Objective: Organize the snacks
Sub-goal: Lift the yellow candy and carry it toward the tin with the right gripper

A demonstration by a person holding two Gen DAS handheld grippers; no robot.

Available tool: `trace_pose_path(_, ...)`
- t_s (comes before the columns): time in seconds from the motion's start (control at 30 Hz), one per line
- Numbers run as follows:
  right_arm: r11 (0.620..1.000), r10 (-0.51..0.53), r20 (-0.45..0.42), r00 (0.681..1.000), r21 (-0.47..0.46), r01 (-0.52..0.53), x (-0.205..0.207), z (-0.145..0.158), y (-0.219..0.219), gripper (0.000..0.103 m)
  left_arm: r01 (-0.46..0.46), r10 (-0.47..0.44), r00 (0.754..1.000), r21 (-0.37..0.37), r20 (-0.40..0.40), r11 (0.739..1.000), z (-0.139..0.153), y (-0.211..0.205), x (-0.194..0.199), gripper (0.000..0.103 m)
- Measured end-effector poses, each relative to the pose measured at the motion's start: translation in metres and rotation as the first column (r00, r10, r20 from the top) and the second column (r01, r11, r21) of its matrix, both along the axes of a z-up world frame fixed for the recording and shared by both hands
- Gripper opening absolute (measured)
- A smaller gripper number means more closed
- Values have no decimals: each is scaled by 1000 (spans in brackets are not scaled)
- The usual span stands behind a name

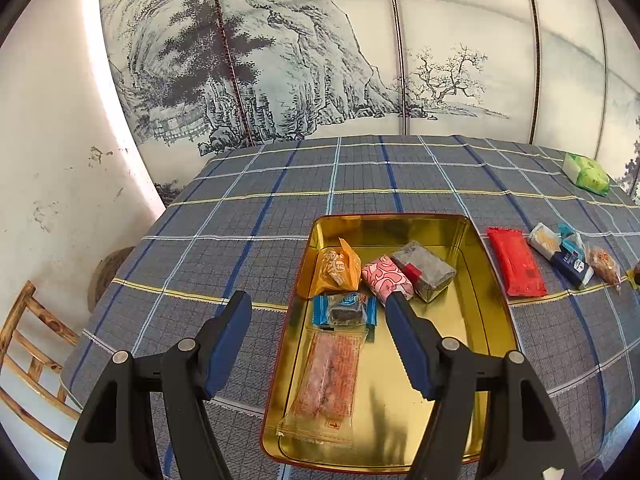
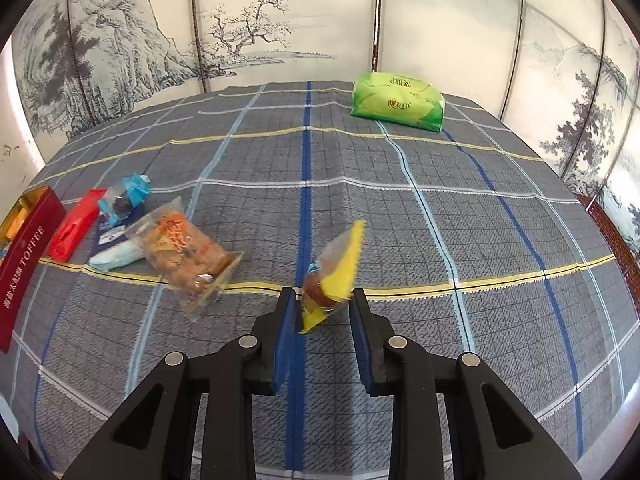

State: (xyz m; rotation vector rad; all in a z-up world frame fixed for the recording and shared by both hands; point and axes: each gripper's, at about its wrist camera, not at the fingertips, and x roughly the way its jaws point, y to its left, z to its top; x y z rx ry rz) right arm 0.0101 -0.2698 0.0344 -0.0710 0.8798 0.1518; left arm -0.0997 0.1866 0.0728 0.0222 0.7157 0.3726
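Note:
A gold-lined tin (image 1: 472, 240) lies on the plaid tablecloth. It holds an orange packet (image 1: 336, 270), a pink one (image 1: 386, 280), a grey block (image 1: 424, 270), a blue-wrapped snack (image 1: 344, 312) and a long clear packet (image 1: 332, 376). My left gripper (image 1: 317, 298) hovers over the tin's near left part, its jaws opening, with nothing pressed between them. My right gripper (image 2: 323, 296) is shut on a yellow-wrapped snack (image 2: 336, 268), held just above the cloth. The tin's red side (image 2: 28, 252) shows at the far left of the right wrist view.
Right of the tin lie a red packet (image 1: 516, 266), a white and blue packet (image 1: 560, 252) and a clear packet of brown snacks (image 2: 184, 248). A green tissue pack (image 2: 398, 102) sits at the far edge. A wooden chair (image 1: 28, 352) stands left of the table.

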Motion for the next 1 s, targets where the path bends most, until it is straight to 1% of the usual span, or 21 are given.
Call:
trace_pose_path(0.07,1000,14,14,1000,10,-14,-6,6,6,28,-1,1,1000,2,3,1000,0,1,0,66)
trace_pose_path(0.23,997,60,57,997,36,-63,-22,26,29,28,4,-4,1000,-27,20,1000,4,3,-4,66)
trace_pose_path(0.33,994,99,81,992,46,-103,-31,38,45,28,16,-15,1000,-20,21,1000,5,0,-7,66)
trace_pose_path(0.43,991,133,91,987,14,-135,-35,45,63,28,18,-17,1000,-23,21,1000,5,-1,-8,66)
trace_pose_path(0.5,994,109,95,990,-23,-107,-31,43,64,28,17,-16,1000,-37,24,999,6,0,-10,66)
trace_pose_path(0.57,996,89,54,995,9,-90,-24,36,57,28,16,-15,1000,-44,22,999,5,1,-10,67)
trace_pose_path(0.6,996,83,31,996,9,-83,-19,30,54,28,16,-15,1000,-43,20,999,4,2,-10,67)
trace_pose_path(0.67,997,80,14,997,-19,-80,-12,20,51,29,16,-16,1000,-44,14,999,3,2,-8,67)
trace_pose_path(0.7,996,94,-2,996,-11,-94,-8,15,49,30,17,-16,1000,-47,11,999,2,3,-7,67)
trace_pose_path(0.73,994,108,-11,994,4,-108,-4,11,47,34,18,-17,1000,-51,8,999,1,3,-7,67)
trace_pose_path(0.8,993,120,-1,993,-7,-120,0,6,45,47,23,-23,1000,-56,1,998,0,2,-5,67)
trace_pose_path(0.83,991,136,5,991,-18,-136,4,5,44,60,26,-26,1000,-55,-4,998,-1,1,-4,67)
trace_pose_path(0.87,988,153,10,988,-21,-152,7,4,44,68,29,-29,1000,-52,-7,998,-1,0,-3,67)
trace_pose_path(0.93,977,212,21,977,-44,-211,13,2,43,73,37,-38,999,-45,-15,998,-1,-4,-1,67)
trace_pose_path(1.0,957,288,-24,957,-34,-289,21,-4,42,73,43,-44,999,-39,-18,998,0,-9,1,67)
